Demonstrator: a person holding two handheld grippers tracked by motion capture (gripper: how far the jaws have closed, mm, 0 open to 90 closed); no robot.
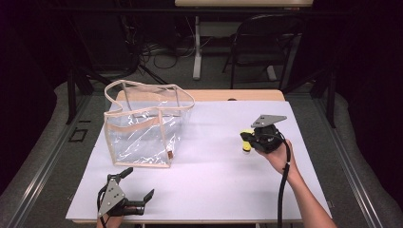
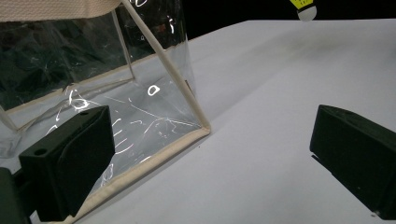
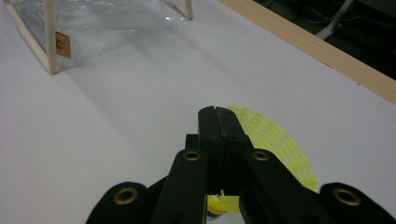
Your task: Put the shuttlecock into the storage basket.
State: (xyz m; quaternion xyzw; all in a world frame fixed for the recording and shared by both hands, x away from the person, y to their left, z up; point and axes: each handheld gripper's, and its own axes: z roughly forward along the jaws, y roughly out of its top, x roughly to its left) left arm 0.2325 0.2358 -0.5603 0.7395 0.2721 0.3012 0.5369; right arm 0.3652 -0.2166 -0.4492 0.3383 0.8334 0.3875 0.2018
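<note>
Shuttlecock (image 3: 275, 140), half hidden behind the clenched right claw (image 3: 218, 122) grasping it; left claw (image 2: 205, 154) gapes released beside the clear bag (image 2: 93, 70).

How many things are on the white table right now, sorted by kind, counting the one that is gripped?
Clear bags with beige trim: 1
Yellow shuttlecocks, clamped in the right gripper: 1
Total: 2

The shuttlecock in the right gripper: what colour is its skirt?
Bright yellow, with a net-like mesh. The shuttlecock shows best in the right gripper view, pinched in the right gripper.
</note>
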